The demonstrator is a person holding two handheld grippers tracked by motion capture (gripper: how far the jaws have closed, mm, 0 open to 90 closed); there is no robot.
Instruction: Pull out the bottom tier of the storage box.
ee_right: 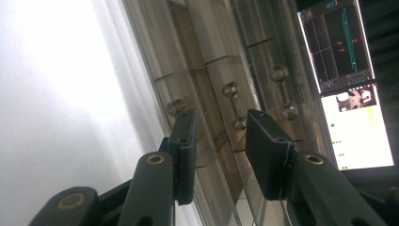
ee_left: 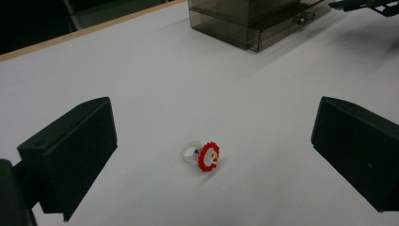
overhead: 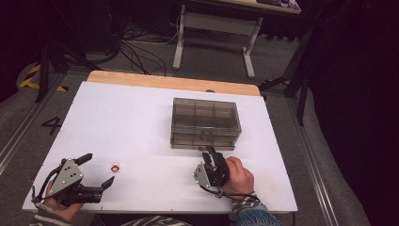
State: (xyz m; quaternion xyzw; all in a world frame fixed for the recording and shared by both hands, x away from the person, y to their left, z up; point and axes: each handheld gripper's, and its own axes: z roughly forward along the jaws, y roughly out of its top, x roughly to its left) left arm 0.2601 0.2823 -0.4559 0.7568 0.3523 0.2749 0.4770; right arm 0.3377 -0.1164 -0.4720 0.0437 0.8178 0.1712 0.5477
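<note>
Smoky translucent plastic drawer box (overhead: 206,123), knobbed fronts; right claw (ee_right: 219,141) part-spread at handle (ee_right: 234,106), not gripping. Left claw (ee_left: 207,150) spread around red-beaded ring (ee_left: 202,156).

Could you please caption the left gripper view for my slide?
Open left gripper frames a red-flowered ring on the white table.

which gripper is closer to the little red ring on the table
Left. The left gripper sits just beside the red ring, which lies on the table ahead of its wide-open jaws. The right gripper is farther off, at the front of the smoky drawer box.
</note>
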